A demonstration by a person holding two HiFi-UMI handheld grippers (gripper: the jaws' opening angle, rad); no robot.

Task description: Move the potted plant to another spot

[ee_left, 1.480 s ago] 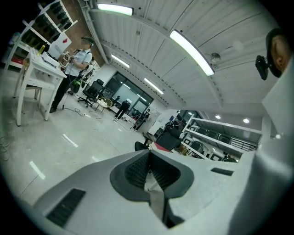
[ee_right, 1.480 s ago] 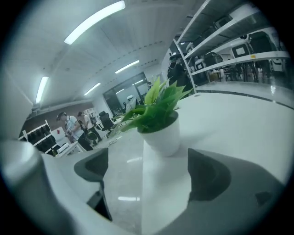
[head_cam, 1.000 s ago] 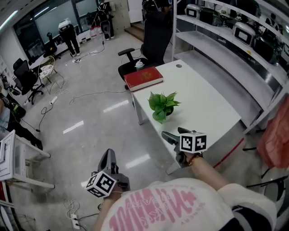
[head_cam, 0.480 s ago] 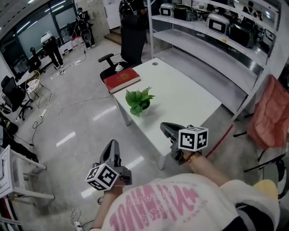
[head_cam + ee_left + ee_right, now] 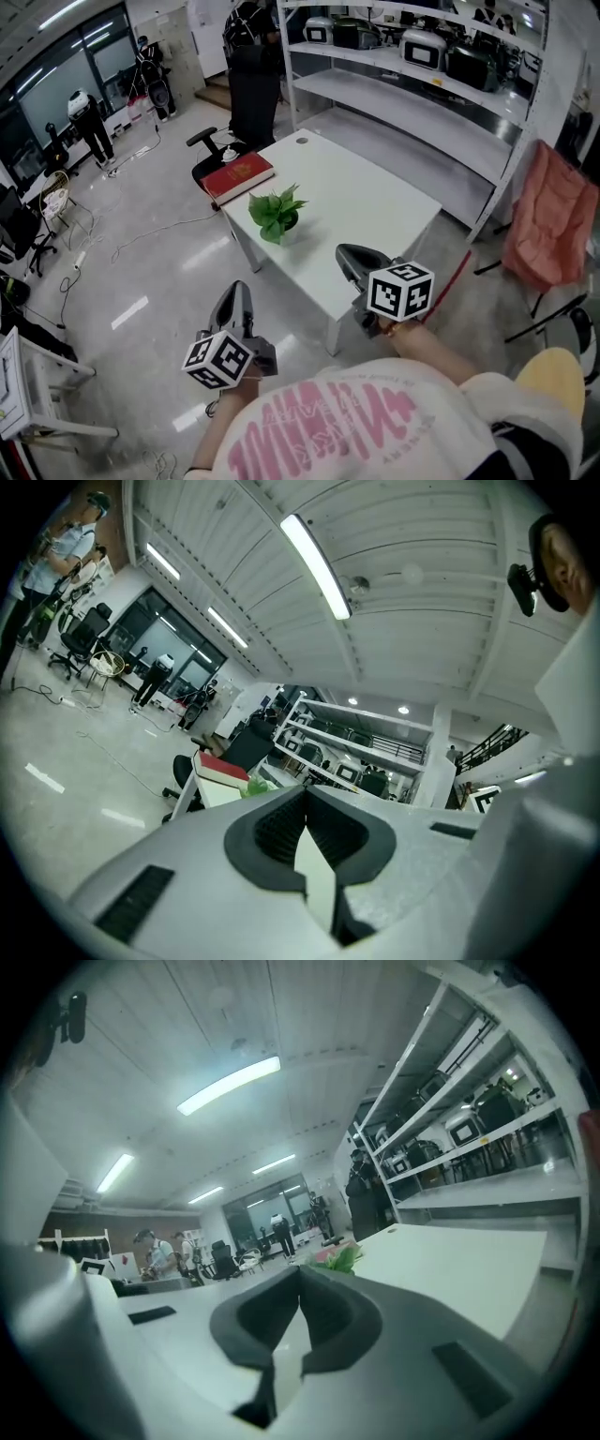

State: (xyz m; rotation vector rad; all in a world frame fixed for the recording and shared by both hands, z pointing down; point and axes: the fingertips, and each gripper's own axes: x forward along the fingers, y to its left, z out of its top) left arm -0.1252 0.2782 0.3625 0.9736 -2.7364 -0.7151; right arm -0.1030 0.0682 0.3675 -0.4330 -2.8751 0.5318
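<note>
The person holds both arms out ahead of a white shirt with pink print [image 5: 328, 436], each gripper pointing roughly level toward the white rectangular table [image 5: 375, 202]. The left gripper [image 5: 238, 292] hangs over the glossy grey floor [image 5: 141, 272], off the table's near-left side. Its jaws are pressed together with nothing between them. The right gripper [image 5: 349, 255] shows at the table's near edge, jaws likewise closed and empty (its own view shows the dark pads meeting). The small green leafy potted plant [image 5: 275, 212] stands upright on the table's left side. It is ahead of both grippers and well apart from them, near a red hardcover book [image 5: 239, 174].
</note>
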